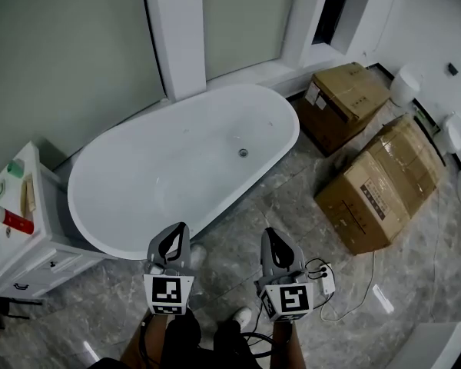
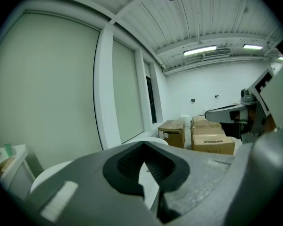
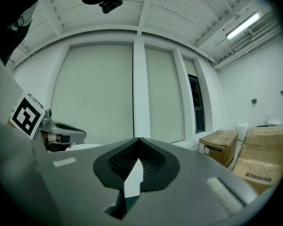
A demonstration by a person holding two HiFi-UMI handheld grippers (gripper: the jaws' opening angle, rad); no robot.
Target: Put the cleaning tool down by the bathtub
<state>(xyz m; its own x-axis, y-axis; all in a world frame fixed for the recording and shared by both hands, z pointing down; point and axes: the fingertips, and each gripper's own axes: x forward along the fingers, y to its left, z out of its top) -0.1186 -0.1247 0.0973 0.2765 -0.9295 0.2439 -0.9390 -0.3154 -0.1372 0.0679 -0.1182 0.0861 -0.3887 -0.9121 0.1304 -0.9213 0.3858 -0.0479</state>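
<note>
While the left tool [image 1: 172, 241] and right tool [image 1: 276, 243] both hover clenched on nothing just short of the bathtub [image 1: 177, 175], the cleaning tool shows nowhere, so the set-down looks either finished or unstarted.

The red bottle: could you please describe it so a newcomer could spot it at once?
Start at the white bathtub; a white cabinet stands at its left end. On top lies the red bottle, the only red thing there.
</note>
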